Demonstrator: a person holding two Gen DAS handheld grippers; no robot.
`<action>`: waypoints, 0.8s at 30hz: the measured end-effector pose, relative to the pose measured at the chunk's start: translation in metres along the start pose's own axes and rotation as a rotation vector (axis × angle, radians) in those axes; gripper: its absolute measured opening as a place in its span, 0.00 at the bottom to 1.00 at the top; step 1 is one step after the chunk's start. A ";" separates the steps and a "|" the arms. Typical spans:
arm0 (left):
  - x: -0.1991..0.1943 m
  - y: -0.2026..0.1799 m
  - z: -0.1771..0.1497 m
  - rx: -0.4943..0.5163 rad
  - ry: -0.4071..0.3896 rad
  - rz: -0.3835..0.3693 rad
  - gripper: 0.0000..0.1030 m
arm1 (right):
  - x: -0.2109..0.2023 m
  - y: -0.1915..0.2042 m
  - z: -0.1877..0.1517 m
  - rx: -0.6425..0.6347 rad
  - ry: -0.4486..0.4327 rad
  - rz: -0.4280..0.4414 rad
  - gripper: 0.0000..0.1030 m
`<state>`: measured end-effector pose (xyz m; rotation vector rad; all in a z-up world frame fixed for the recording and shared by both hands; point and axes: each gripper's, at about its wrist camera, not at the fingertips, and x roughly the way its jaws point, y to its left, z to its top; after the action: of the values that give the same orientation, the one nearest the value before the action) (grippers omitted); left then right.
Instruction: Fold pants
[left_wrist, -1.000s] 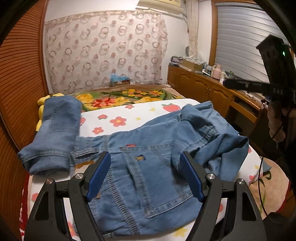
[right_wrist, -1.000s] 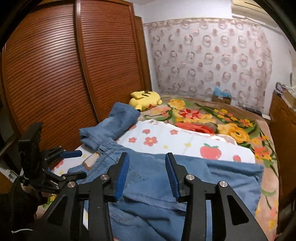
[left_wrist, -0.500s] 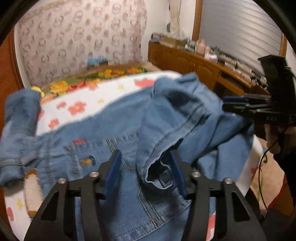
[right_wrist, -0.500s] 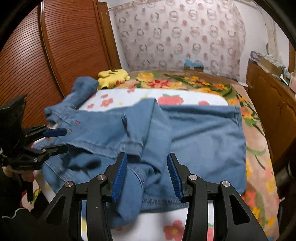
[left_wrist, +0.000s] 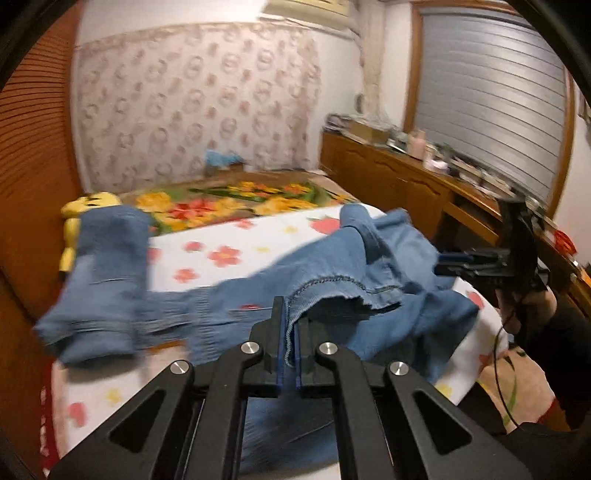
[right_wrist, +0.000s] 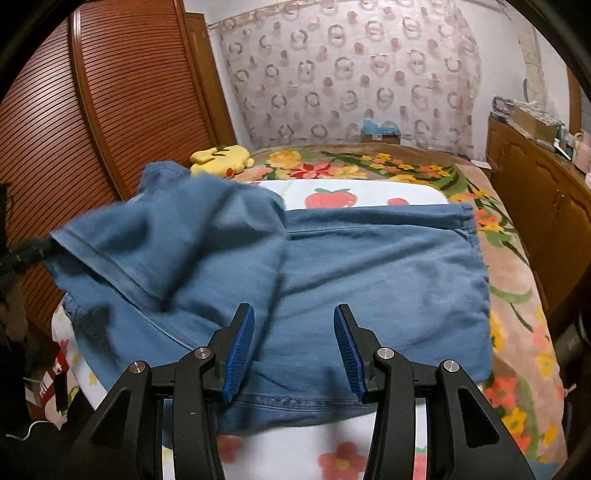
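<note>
Closing since a second ago, the left gripper (left_wrist: 290, 332) now pinches the soft blue denim pants (right_wrist: 369, 266) by a hem; right gripper (right_wrist: 293, 347) spread. Heavy, floppy cloth; grip seams.

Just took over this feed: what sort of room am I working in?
Most likely a home bedroom: the jeans lie on a bed with a floral sheet, a yellow plush toy sits near the louvered wooden wardrobe doors, and a cluttered wooden dresser stands alongside.
</note>
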<state>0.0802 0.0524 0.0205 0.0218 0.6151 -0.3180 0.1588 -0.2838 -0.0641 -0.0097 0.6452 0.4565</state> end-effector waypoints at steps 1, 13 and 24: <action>-0.006 0.008 -0.003 -0.008 -0.001 0.025 0.04 | 0.002 0.005 0.000 -0.008 0.002 0.011 0.45; 0.013 0.055 -0.060 -0.111 0.130 0.109 0.12 | 0.037 0.056 -0.007 -0.109 0.068 0.091 0.45; 0.007 0.040 -0.045 -0.068 0.071 0.095 0.45 | 0.054 0.059 -0.001 -0.121 0.046 -0.010 0.46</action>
<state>0.0725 0.0938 -0.0235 -0.0032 0.6924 -0.2045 0.1719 -0.2083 -0.0887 -0.1381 0.6622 0.4864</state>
